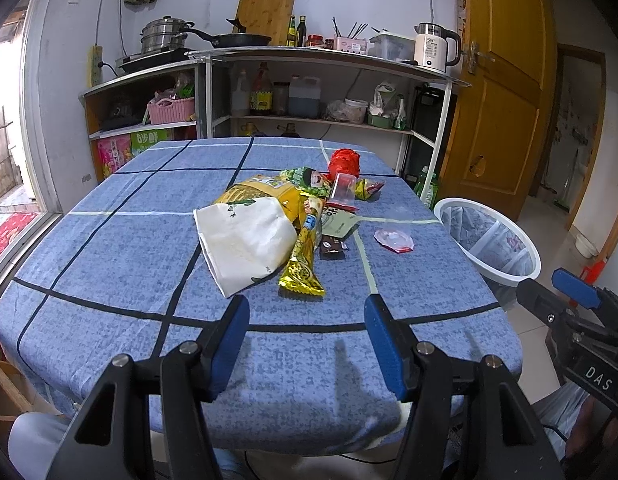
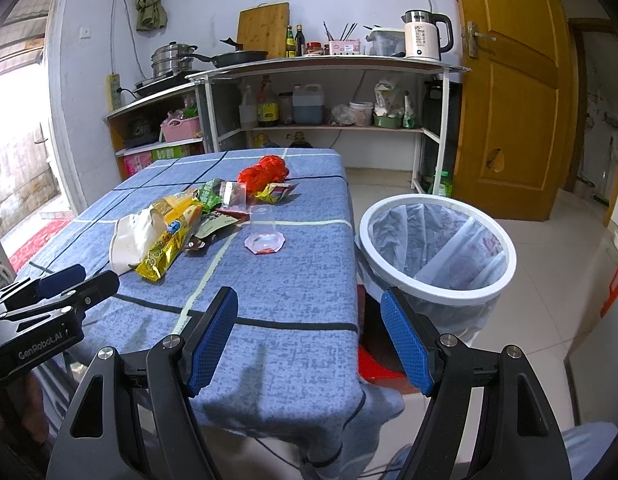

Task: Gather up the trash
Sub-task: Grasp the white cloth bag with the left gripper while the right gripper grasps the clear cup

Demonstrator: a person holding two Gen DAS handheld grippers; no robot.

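Both hand-held grippers, left (image 1: 307,342) and right (image 2: 309,340), hung apart, empty; next: grasp wrappers (image 1: 301,268), transfer to bin (image 2: 433,240).

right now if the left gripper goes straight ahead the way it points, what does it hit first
Probably the gold snack wrapper. The left gripper is open and empty over the near table edge, and that wrapper is the pile's nearest piece in its line. Height above the cloth is unclear.
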